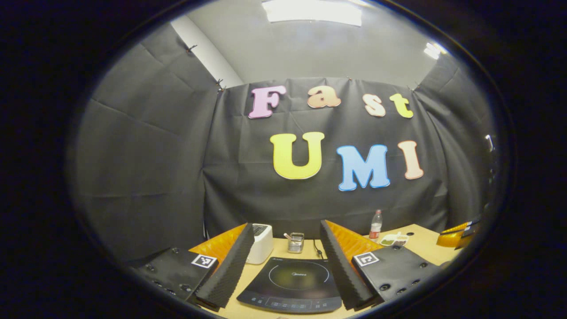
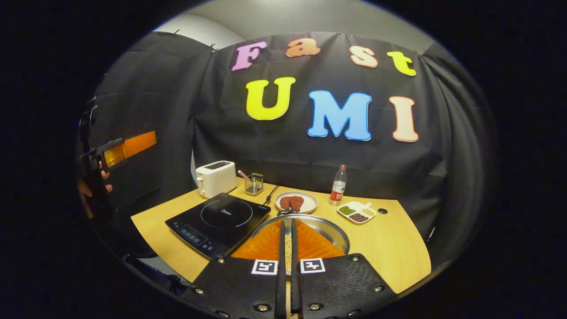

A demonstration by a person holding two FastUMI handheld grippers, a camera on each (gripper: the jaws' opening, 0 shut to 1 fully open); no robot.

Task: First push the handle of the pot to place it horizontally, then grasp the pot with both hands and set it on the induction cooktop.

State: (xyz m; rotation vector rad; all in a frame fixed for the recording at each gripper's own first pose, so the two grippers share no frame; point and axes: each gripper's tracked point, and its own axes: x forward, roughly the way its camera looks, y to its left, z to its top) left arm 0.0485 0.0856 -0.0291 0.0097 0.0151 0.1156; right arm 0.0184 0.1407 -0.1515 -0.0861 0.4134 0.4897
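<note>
**2 tongs, 1 pot, 1 cooktop**

Left gripper view: the left tongs are spread wide, released, above 1 flat black induction cooktop on the wooden worktop.

Right gripper view: the right tongs are clenched, holding nothing, just over 1 round steel pot, which sits right of the cooktop beside 1 white toaster.

I see a black induction cooktop on the tan table, a white toaster, and my right gripper with orange fingers and black-and-white square markers.
</note>
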